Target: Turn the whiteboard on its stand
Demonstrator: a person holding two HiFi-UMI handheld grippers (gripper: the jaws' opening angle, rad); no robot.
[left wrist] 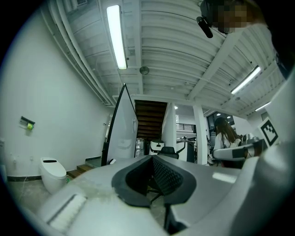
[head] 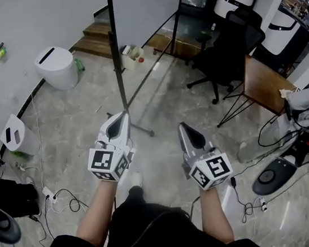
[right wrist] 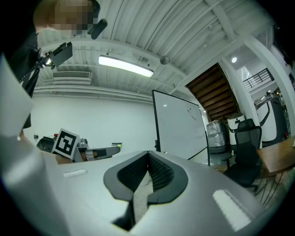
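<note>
The whiteboard stands on a black-framed stand in front of me, seen nearly edge-on from above. My left gripper is shut and empty, its tip just short of the stand's upright pole. My right gripper hangs to the right over the floor, also shut with nothing in it. In the left gripper view the whiteboard rises beyond the closed left gripper. The right gripper view shows the whiteboard face-on behind the closed right gripper.
A white round bin stands at the left and wooden steps lie behind the board. A black office chair and a wooden table are at the right. Cables trail over the floor. A person stands far off.
</note>
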